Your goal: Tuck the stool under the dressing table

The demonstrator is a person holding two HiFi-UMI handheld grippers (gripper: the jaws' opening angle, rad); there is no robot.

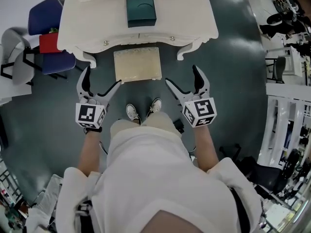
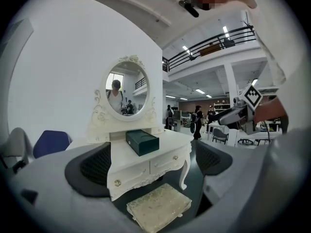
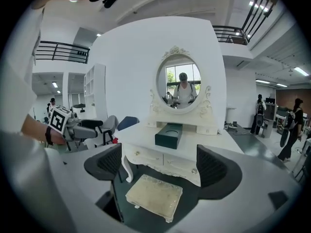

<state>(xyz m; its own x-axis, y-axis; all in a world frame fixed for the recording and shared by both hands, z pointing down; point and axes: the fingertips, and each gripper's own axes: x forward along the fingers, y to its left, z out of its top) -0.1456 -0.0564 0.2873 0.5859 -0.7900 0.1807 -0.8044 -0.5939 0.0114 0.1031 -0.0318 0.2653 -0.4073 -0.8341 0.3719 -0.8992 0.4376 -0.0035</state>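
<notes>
Ahead of both tongs in the head view, the stool (image 1: 137, 64) sits just short of the table (image 1: 87, 8), long axis crosswise, equally near your left tongs (image 1: 102, 79) and right tongs (image 1: 182, 75). Left gripper view: jaws apart, empty, stool (image 2: 159, 207) ahead and low. Right gripper view: likewise, stool (image 3: 154, 195). No writing is legible.
</notes>
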